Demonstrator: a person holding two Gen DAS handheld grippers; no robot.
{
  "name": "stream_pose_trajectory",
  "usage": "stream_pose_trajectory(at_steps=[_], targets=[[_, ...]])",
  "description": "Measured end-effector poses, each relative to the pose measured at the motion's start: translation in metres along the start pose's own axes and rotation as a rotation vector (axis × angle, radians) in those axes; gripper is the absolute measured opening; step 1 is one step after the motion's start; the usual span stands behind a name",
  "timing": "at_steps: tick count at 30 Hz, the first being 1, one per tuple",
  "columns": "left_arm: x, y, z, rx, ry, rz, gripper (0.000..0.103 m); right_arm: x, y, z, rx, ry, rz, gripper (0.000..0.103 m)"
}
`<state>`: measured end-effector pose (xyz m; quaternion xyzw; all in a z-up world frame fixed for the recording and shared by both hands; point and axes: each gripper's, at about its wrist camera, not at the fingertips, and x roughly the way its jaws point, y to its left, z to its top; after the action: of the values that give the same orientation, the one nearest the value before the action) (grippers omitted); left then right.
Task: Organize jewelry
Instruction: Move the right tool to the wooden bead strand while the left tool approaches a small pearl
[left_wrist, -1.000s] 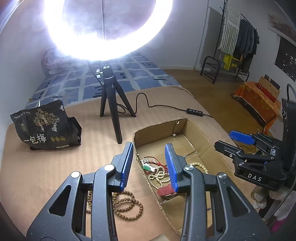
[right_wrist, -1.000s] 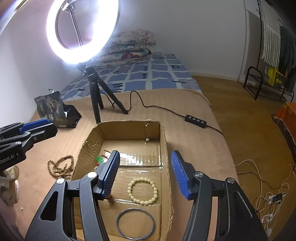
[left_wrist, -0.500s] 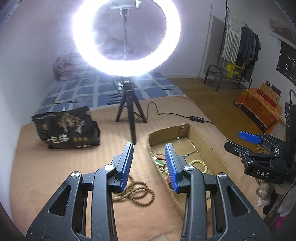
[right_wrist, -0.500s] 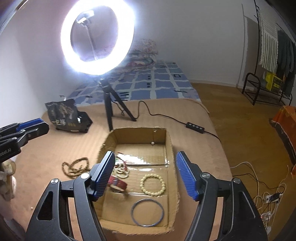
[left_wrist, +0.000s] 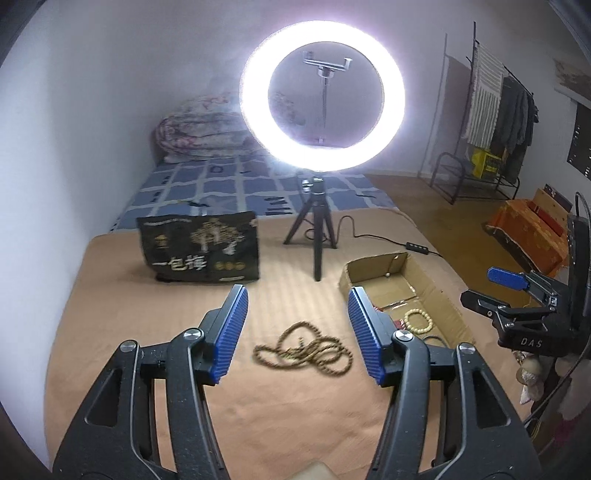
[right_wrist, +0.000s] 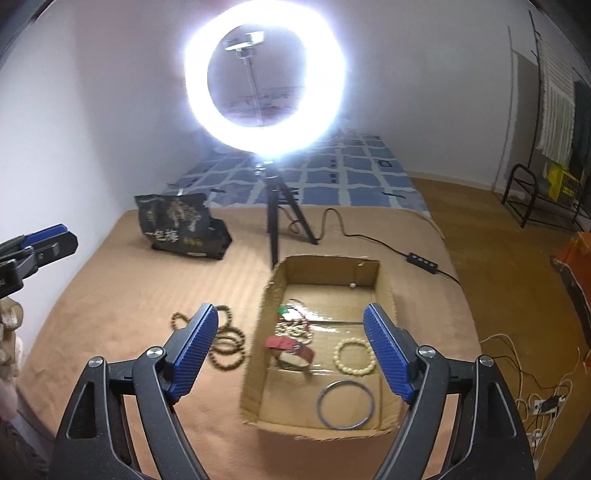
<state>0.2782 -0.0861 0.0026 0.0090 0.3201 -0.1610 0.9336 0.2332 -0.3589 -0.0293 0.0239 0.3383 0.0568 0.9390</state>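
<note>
Brown bead strand (left_wrist: 303, 349) loose beside cardboard box (left_wrist: 436, 284), seemingly untouched.

Both grippers now sit higher and farther back than a second ago, the left gripper (left_wrist: 295, 334) opening with the brown bead strand (left_wrist: 303, 349) ahead between its jaws, the right gripper (right_wrist: 290, 352) opening wider above the cardboard box (right_wrist: 258, 354).

One cardboard box (right_wrist: 384, 295), one brown bead strand (left_wrist: 306, 349), one black bag (left_wrist: 199, 251), one ring light (left_wrist: 321, 96).
</note>
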Motion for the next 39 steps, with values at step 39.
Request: stream_pose_trajectory(at_steps=[39], targets=[[-0.058,0.130,-0.134,-0.190,0.131,0.078,0.058,0.191,0.128,-0.019,-0.110,0.365,0.091,0.081]])
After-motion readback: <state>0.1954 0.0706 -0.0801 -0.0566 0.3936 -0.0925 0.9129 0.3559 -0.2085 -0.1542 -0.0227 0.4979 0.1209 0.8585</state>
